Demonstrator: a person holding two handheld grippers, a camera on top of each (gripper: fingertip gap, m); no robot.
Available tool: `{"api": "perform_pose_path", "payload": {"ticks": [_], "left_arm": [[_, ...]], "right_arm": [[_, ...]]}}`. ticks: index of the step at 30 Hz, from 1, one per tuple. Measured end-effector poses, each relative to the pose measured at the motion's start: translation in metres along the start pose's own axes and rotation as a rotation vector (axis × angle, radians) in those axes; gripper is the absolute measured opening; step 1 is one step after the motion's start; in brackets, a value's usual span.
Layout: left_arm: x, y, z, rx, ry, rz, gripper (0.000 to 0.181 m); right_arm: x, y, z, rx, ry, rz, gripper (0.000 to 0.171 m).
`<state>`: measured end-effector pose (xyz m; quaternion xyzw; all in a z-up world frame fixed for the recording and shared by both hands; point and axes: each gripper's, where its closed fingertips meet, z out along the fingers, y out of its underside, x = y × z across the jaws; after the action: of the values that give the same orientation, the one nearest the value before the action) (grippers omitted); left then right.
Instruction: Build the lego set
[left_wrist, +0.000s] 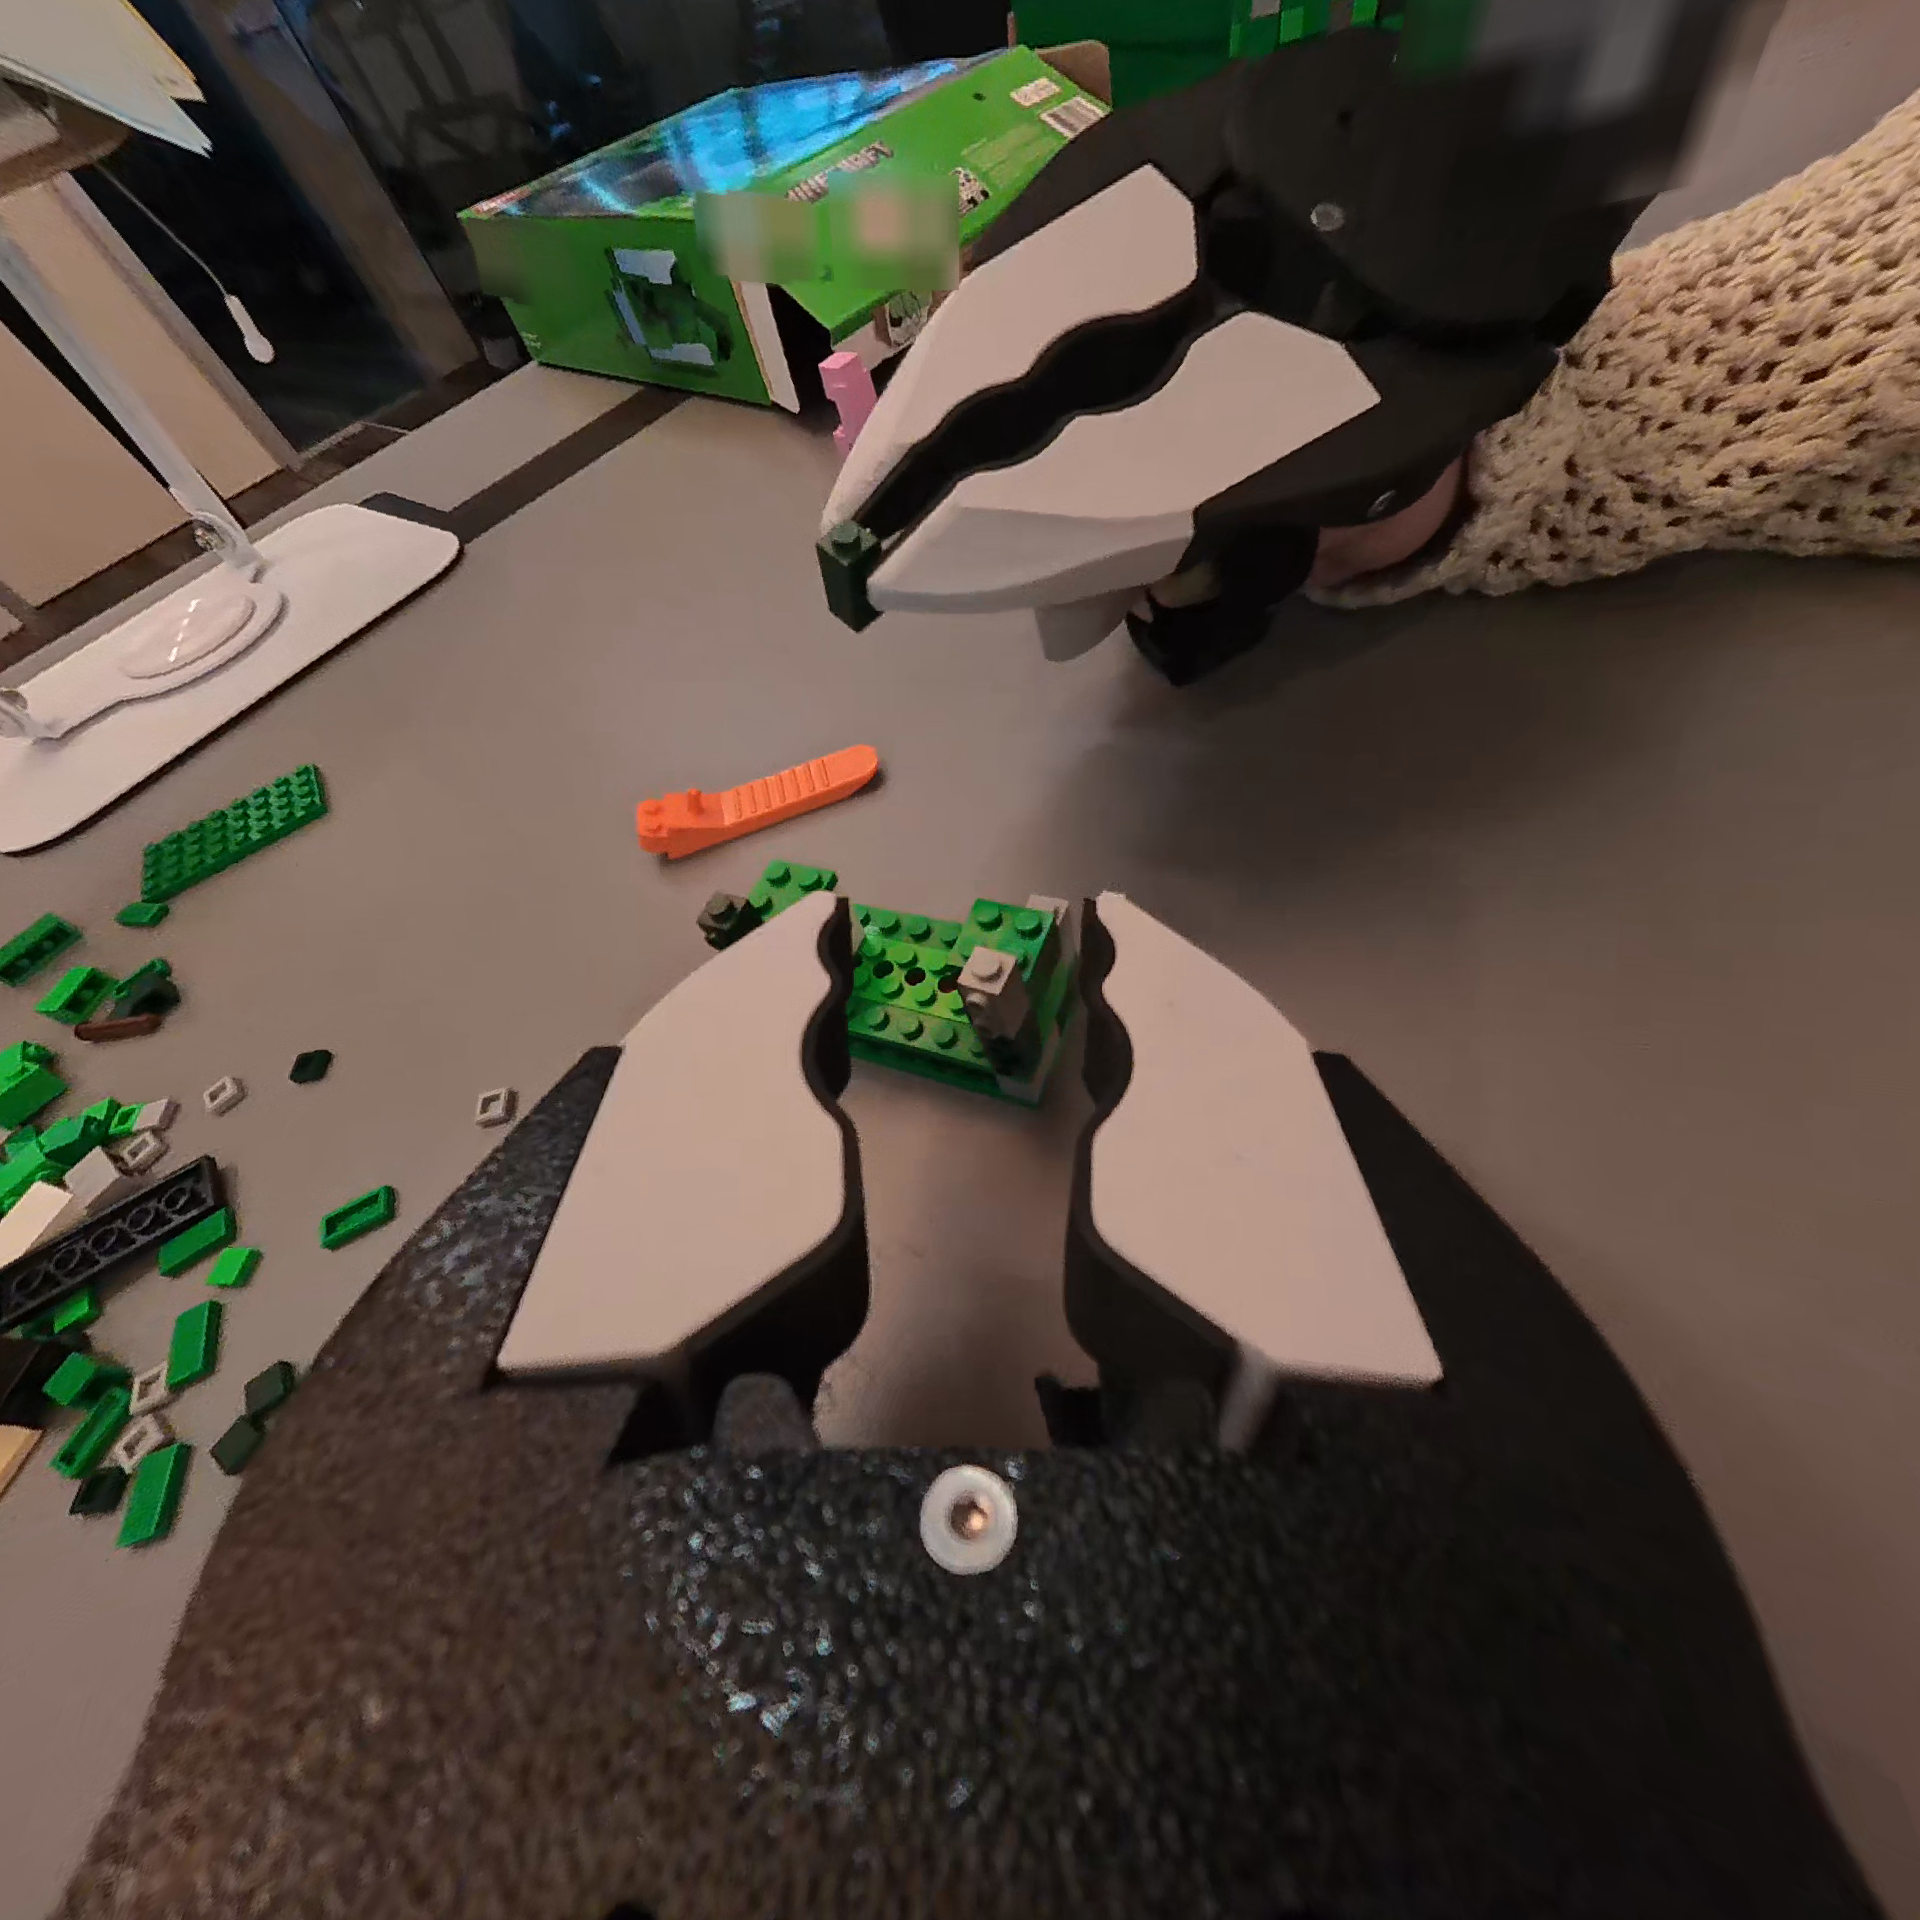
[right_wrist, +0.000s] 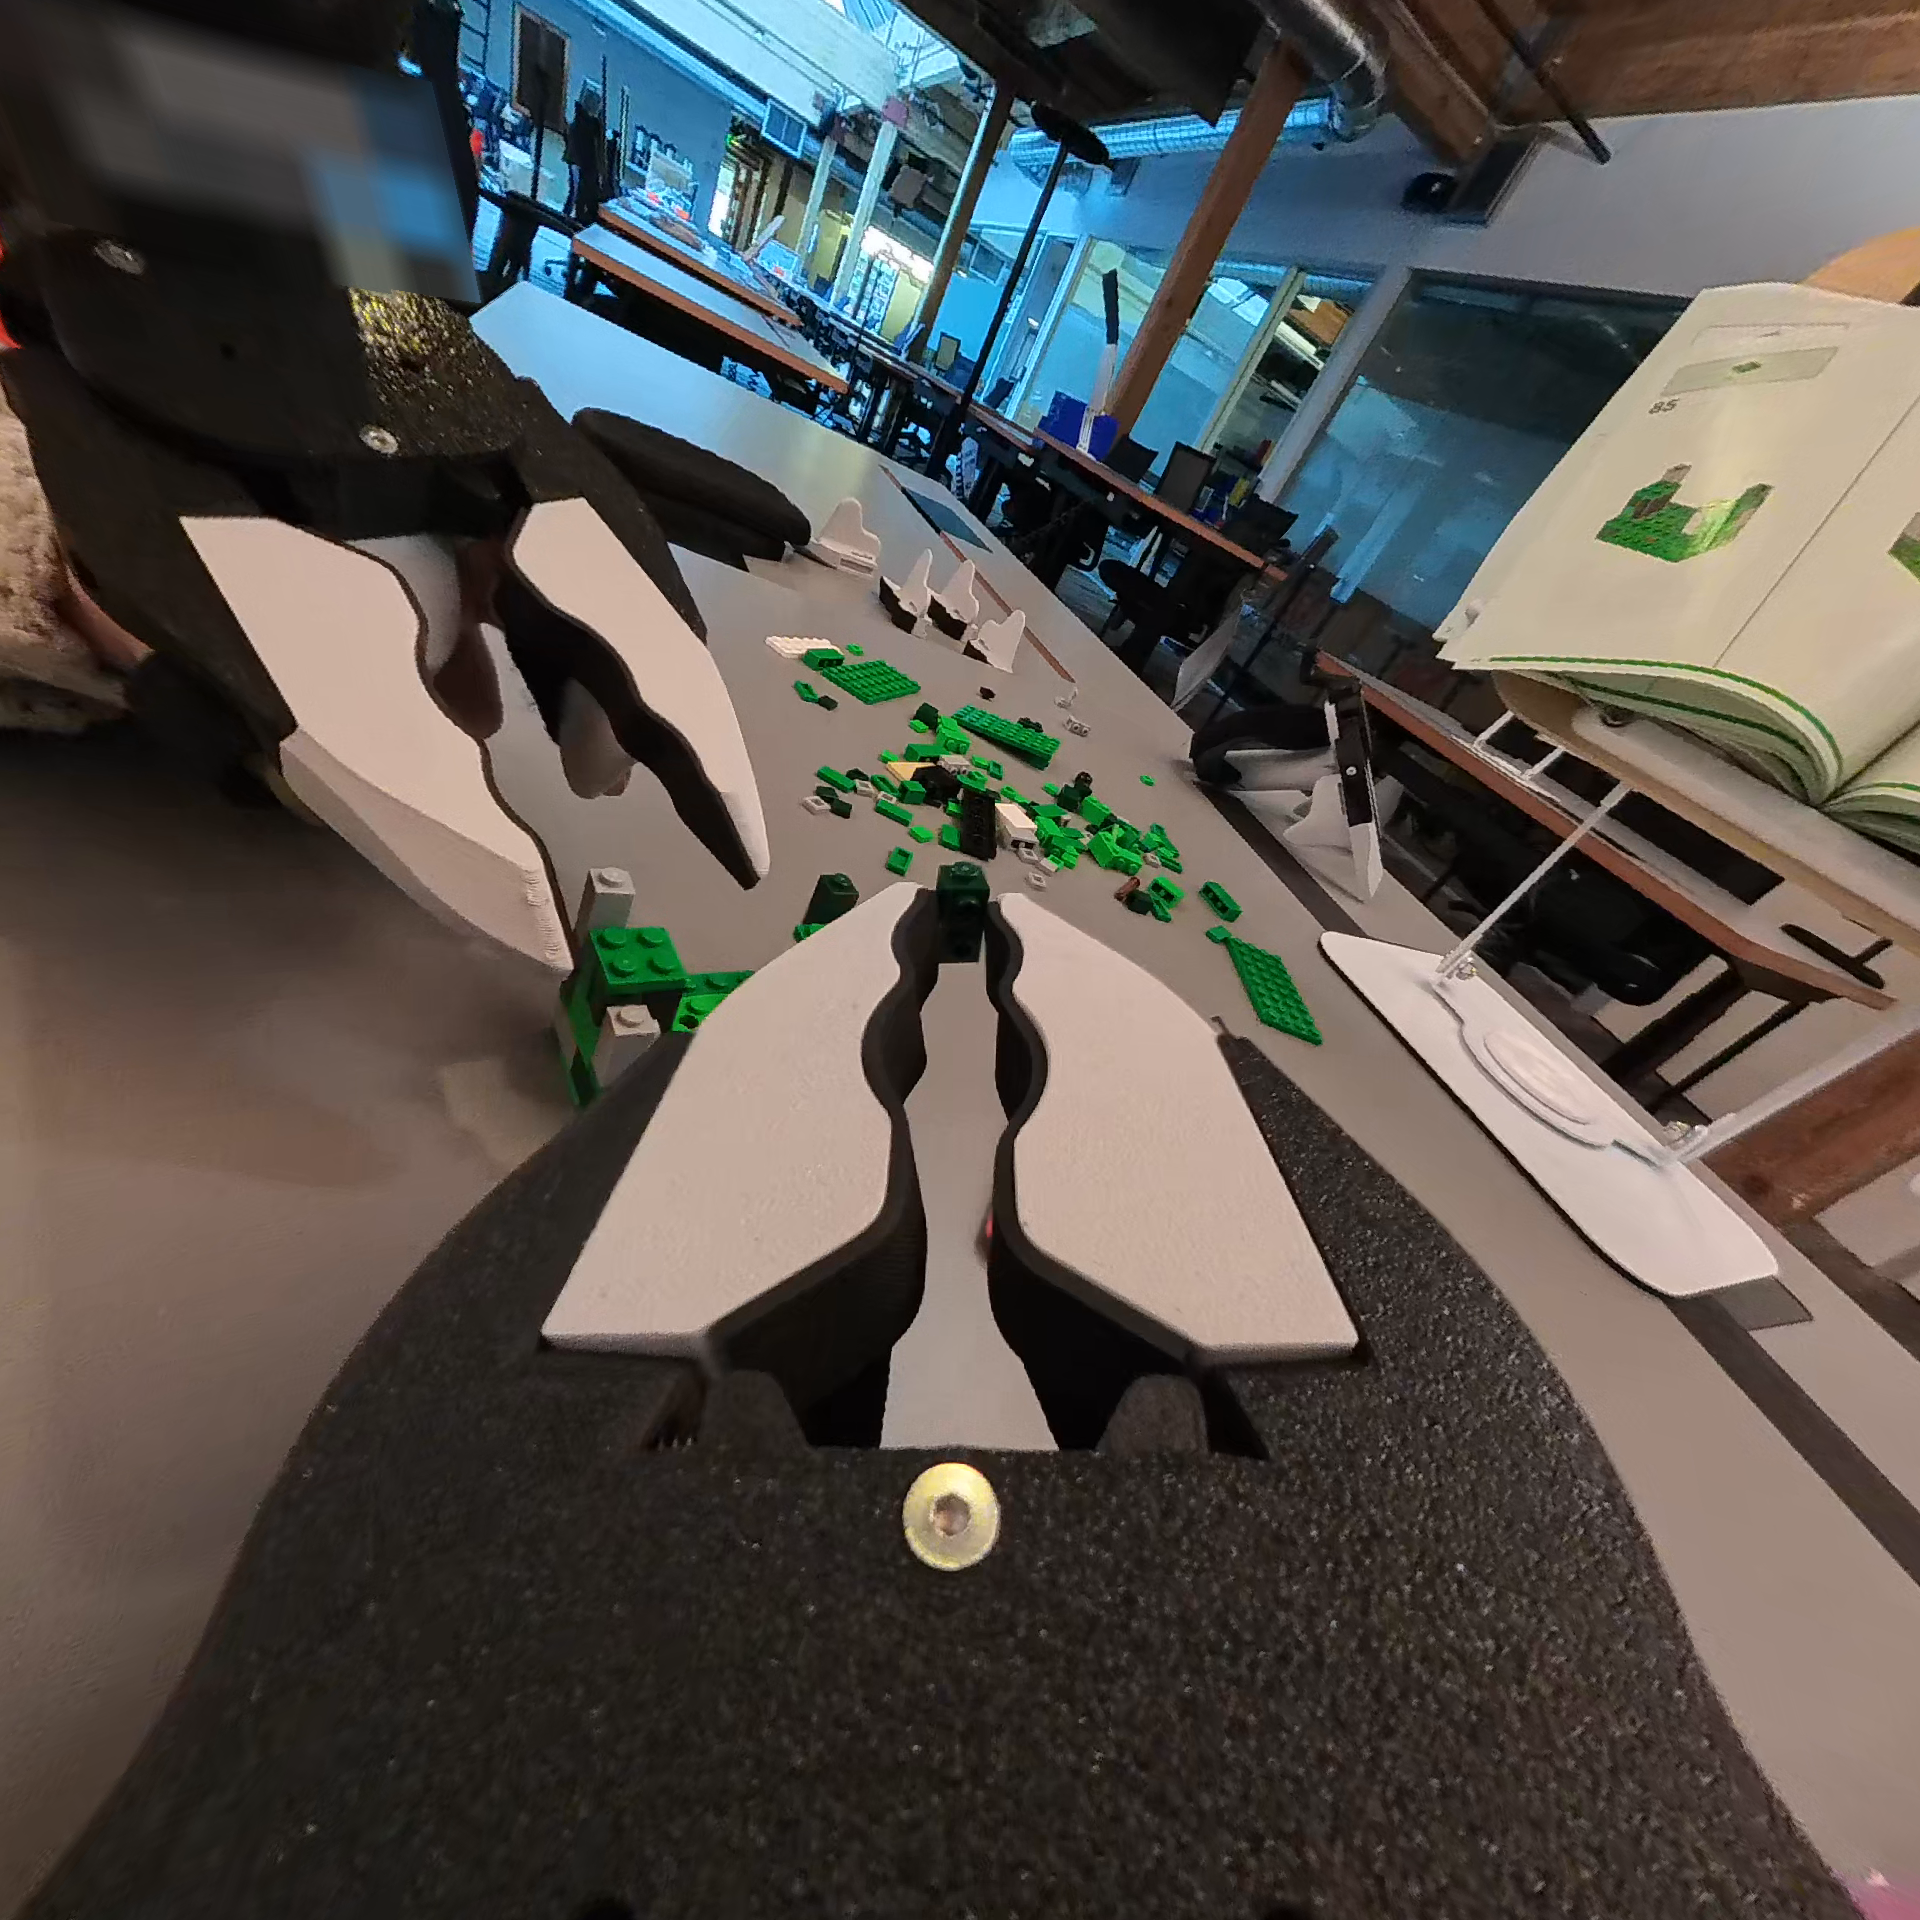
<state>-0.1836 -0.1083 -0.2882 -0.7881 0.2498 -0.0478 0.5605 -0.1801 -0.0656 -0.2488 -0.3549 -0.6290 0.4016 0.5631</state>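
left tongs (left_wrist: 961, 914) agape round green build (left_wrist: 951, 997), right tongs (right_wrist: 961, 902) pinching dark brick (right_wrist: 958, 912) — orange separator (left_wrist: 756, 800) beyond

Your left wrist view looks steeply down along its fingers at the grey table (left_wrist: 1351, 935), close over the green build (left_wrist: 935, 997). Your right wrist view sits low, facing along the tabletop towards the loose bricks (right_wrist: 997, 790) and the room beyond. Both share the build and brick scatter.

Print on box (left_wrist: 790, 197), booklet (right_wrist: 1704, 457)
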Motion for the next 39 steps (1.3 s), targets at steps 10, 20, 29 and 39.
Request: {"api": "perform_pose_path", "payload": {"ticks": [10, 20, 29, 39], "left_arm": [[-0.001, 0.008, -0.006, -0.076, -0.101, -0.173, 0.052], [0.01, 0.017, 0.001, -0.159, -0.099, -0.012, 0.046], [0.012, 0.012, 0.007, -0.122, 0.136, 0.262, 0.031], [0.013, 0.017, 0.013, -0.111, 0.295, 0.14, 0.019]], "right_arm": [[0.012, -0.004, -0.004, 0.046, -0.02, 0.161, 0.008], [-0.009, -0.011, -0.01, 0.091, -0.24, 0.202, 0.008], [-0.025, -0.02, -0.019, 0.133, -0.44, 0.291, 0.007], [-0.03, -0.017, -0.018, 0.102, -0.492, 0.297, 0.007]]}}
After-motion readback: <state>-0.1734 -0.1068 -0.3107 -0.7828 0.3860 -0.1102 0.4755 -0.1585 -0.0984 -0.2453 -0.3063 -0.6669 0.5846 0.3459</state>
